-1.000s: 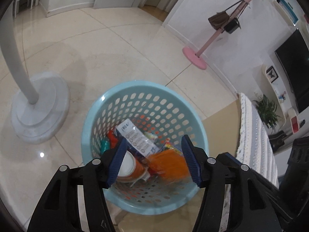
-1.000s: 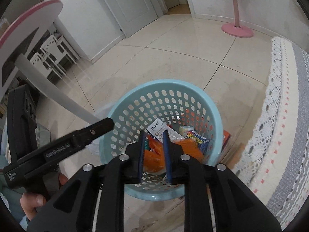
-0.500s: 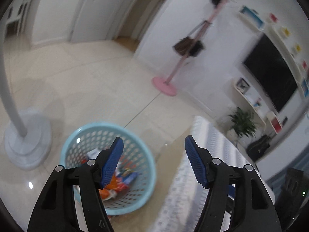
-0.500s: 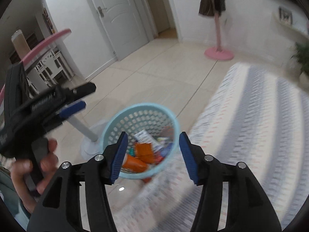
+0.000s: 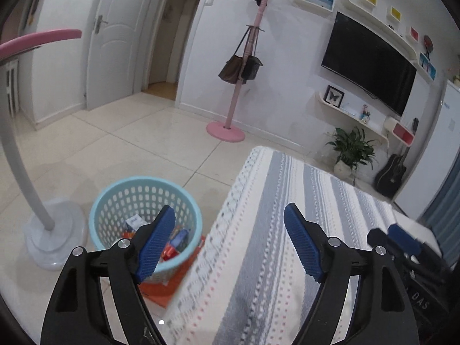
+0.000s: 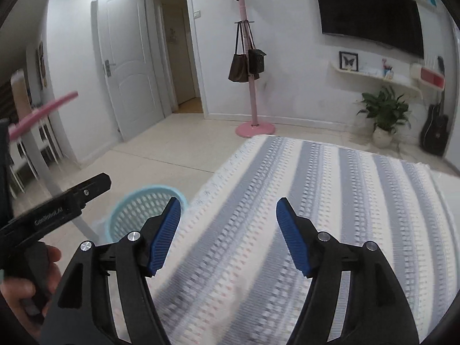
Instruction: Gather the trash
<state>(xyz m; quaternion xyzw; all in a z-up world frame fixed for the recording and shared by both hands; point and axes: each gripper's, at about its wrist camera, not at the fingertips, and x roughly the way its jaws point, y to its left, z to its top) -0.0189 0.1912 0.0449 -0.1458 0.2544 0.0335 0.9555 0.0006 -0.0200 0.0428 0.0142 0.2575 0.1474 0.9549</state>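
Note:
A light blue perforated basket point(image 5: 115, 215) stands on the floor beside the striped cloth surface point(image 5: 287, 258), with colourful wrappers point(image 5: 178, 238) inside. My left gripper point(image 5: 230, 210) hovers over the cloth's near edge, right of the basket; its jaws are opening with nothing between them. In the right wrist view, my right gripper point(image 6: 228, 201) is above the same cloth point(image 6: 330, 201), its jaws also opening and empty. The basket point(image 6: 135, 204) shows blurred at lower left there. The left gripper point(image 6: 57, 204), held in a hand point(image 6: 43, 267), is at that view's left edge.
A flat orange thing point(image 5: 161, 290) lies under the basket. A white curved pole on a round base point(image 5: 54, 238) stands left of the basket. Farther off are a pink coat stand point(image 5: 225, 132) with bags, a potted plant point(image 5: 350, 149), a guitar point(image 5: 391, 172) and a door point(image 5: 115, 43).
Both grippers have risen from over the basket and swung right toward the striped cloth. The right jaws went from nearly shut to wide apart; the left jaws spread wider.

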